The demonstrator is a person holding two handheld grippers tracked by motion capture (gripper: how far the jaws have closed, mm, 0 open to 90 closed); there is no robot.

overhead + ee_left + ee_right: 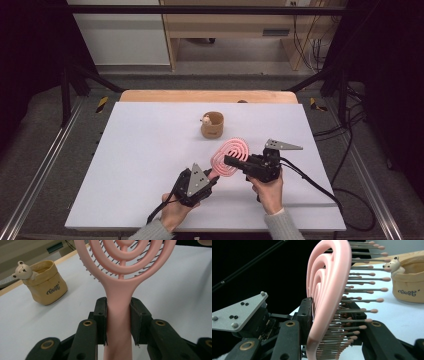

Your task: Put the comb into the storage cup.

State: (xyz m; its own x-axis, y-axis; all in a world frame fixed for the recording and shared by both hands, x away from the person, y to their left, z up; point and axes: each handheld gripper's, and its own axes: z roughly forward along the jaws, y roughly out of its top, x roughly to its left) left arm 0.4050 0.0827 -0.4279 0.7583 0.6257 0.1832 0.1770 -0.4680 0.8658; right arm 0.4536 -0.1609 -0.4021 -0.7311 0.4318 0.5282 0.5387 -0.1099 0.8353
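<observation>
A pink hairbrush (233,154) with a round, ringed head is held above the white table (140,165). My left gripper (214,176) is shut on its handle; in the left gripper view both pads clamp the handle (119,297) of the left gripper (119,312). My right gripper (231,161) comes in from the right and is shut on the brush head. In the right gripper view the right gripper (329,315) has one jaw against the back of the head (329,277) and the other on the bristle side.
A small tan pouch (212,125) with a bear figure on its rim stands upright at the table's far middle, also seen as the pouch (46,282) and the pouch (409,287). Cables trail off the right gripper toward the table's right edge.
</observation>
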